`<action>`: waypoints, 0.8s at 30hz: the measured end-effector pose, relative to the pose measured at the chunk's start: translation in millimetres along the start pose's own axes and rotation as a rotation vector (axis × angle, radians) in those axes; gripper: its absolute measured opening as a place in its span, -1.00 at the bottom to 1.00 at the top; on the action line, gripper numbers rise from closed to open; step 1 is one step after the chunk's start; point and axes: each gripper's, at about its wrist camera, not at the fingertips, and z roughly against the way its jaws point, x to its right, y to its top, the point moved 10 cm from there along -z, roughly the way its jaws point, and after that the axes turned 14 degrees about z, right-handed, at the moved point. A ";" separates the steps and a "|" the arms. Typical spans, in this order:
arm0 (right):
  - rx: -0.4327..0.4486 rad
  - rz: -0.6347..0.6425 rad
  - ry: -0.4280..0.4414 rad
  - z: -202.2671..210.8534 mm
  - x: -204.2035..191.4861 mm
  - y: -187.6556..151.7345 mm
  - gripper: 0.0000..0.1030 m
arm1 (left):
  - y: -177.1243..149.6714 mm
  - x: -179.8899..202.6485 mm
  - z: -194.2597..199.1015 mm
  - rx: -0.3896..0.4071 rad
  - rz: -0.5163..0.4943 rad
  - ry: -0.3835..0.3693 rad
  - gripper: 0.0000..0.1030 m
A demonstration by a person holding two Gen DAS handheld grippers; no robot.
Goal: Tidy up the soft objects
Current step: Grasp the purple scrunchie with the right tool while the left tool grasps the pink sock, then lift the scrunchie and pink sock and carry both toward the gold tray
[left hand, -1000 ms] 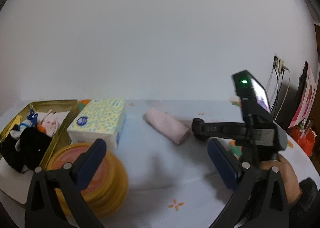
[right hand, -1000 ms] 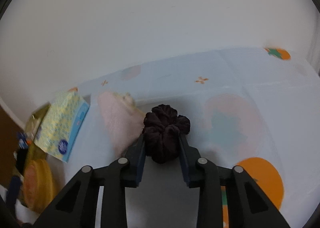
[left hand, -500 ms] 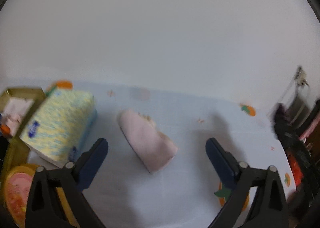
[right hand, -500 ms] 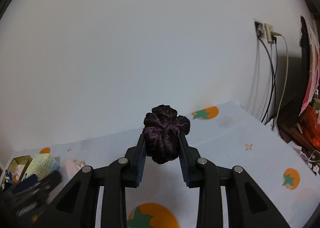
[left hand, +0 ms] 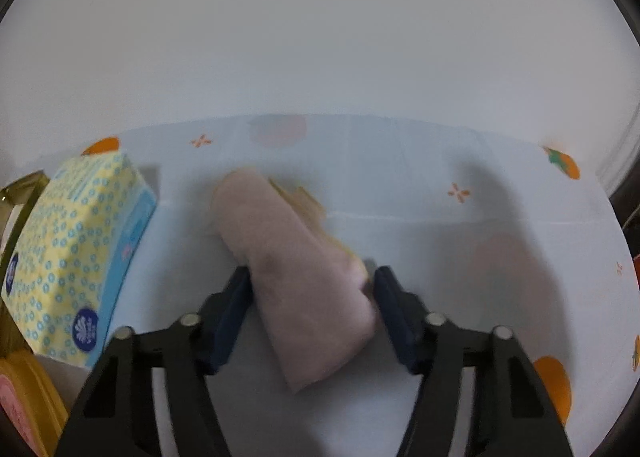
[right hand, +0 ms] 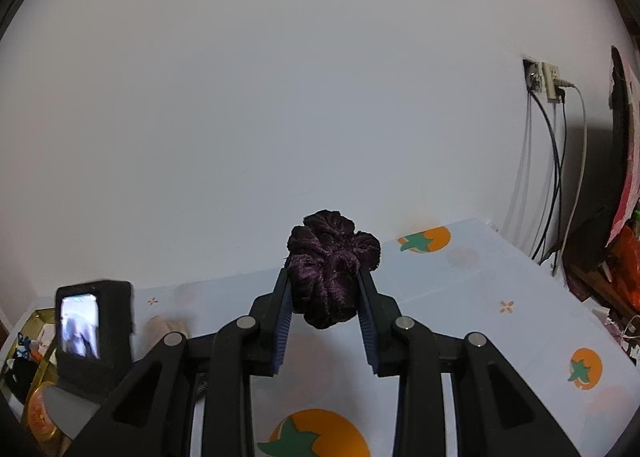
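The left gripper (left hand: 312,289) is down over the rolled pink towel (left hand: 296,281) and its jaws are closing. The towel lies on the bench (left hand: 460,257), on the light cloth printed with orange fruit, and it sits squarely between the two blue pads. The left pad looks to be touching the roll's flank. The right pad is just beside the near end, and with the blur I cannot say it presses yet. So: a grasp in progress, not a finished one.

Over on the other side, the right gripper (right hand: 326,293) is up off the bench, pinching the dark purple velvet scrunchie (right hand: 332,277) firmly between its pads, well clear of the cloth.

To the left of the towel stands the yellow-and-blue tissue pack (left hand: 68,257), near but not touching. Beyond it there is the edge of a gold tin (left hand: 20,193), and in the right wrist view that tin (right hand: 38,317) holds small items, too small to name.

Step in hand, as I read it: gathering the soft pieces, towel and scrunchie, probably for that tin. The next move calls for the left jaws to close until the roll compresses. Then comes a lift straight up, so the roll does not unwind or drag the cloth. After that it must swing left over the tissue pack without clipping it.
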 end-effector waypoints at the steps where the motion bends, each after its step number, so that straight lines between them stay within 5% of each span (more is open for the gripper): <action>1: -0.003 -0.001 0.003 -0.9 -1.6 -1.1 -0.35 | -1.2 1.7 1.2 0.003 -0.005 -0.006 -0.46; 3: -0.009 -0.004 0.009 -2.2 -4.0 -2.9 -0.35 | -6.4 6.5 5.4 -0.005 -0.029 -0.055 -0.77; 7: -0.033 -0.038 0.030 -8.5 -0.8 -8.2 -0.35 | -7.9 9.8 25.2 0.021 -0.028 -0.188 -0.84; 13: -0.011 -0.050 0.037 -7.9 1.5 -7.9 -0.35 | -11.5 7.2 97.3 0.303 -0.202 -0.194 -0.84; 18: 0.039 -0.017 0.030 -2.4 -9.2 -8.8 -0.35 | -29.4 -9.7 134.5 0.403 -0.254 -0.202 -0.83; 24: 0.020 -0.002 0.012 4.3 -24.6 -22.8 -0.35 | -34.7 -22.5 147.7 0.424 -0.276 -0.212 -0.83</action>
